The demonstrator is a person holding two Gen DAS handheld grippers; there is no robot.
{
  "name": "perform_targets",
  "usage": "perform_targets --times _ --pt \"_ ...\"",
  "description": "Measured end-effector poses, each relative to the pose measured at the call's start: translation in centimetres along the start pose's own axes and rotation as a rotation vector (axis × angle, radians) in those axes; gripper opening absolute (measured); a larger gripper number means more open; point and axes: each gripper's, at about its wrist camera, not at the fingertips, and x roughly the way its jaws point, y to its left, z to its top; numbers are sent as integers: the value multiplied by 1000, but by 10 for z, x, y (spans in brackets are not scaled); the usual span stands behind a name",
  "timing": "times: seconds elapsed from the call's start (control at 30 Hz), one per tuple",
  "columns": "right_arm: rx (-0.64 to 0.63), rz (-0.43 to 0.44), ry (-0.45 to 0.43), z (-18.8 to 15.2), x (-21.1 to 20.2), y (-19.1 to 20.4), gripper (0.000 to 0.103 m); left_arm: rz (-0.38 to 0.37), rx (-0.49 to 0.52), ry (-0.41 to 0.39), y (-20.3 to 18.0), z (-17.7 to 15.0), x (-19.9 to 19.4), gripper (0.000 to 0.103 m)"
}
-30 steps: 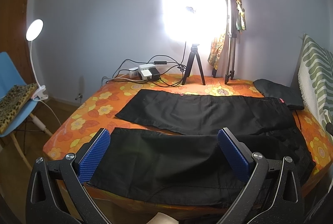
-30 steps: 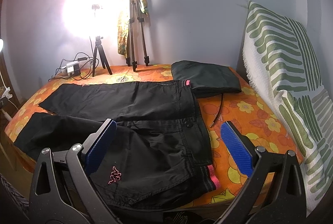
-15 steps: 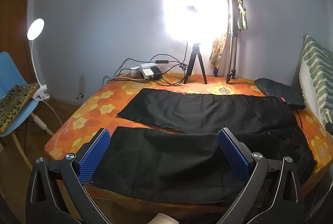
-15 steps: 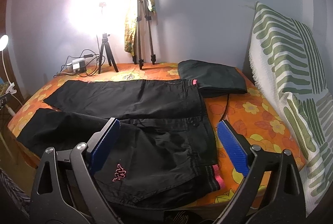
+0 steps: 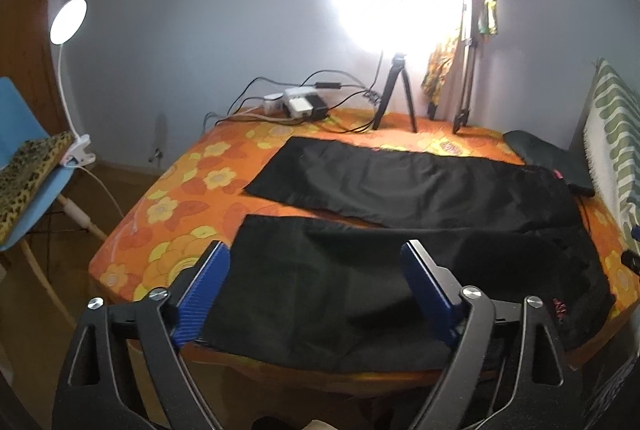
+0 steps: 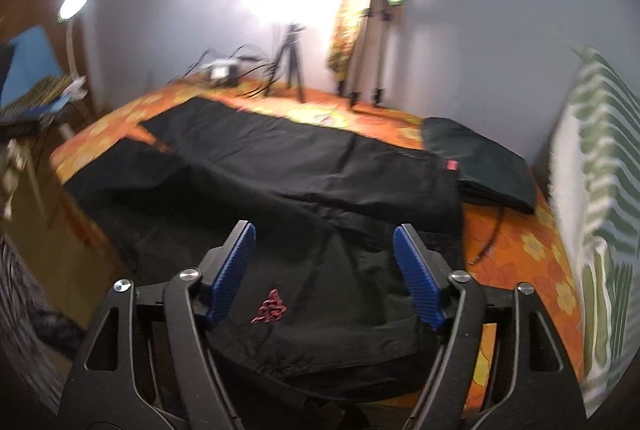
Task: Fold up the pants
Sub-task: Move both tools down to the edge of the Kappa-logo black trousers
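Both my grippers have dropped closer to the pants (image 5: 400, 262) than a second ago. The left gripper (image 5: 316, 290) now hangs over the near leg's cuff end, jaws apart, holding nothing. The right gripper (image 6: 324, 270) has narrowed its jaws, though they remain apart and empty, over the hip by the pink logo (image 6: 270, 308). I judge the first grab is imminent. The pants lie spread, unfolded, on the flowered counter (image 5: 180, 190) (no containers anywhere). Farther back sits a folded dark garment (image 6: 480, 158).
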Motion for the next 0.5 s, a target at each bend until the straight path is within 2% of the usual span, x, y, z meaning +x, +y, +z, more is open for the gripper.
perform_targets --times 0.17,0.23,0.5 --pt "-94 111 62 -6 14 28 65 -4 -19 51 23 -5 9 68" --pt "-139 156 86 -9 20 40 64 -10 -37 83 32 -8 14 55" --pt "-344 284 195 -39 42 89 56 14 -76 177 63 -26 29 53"
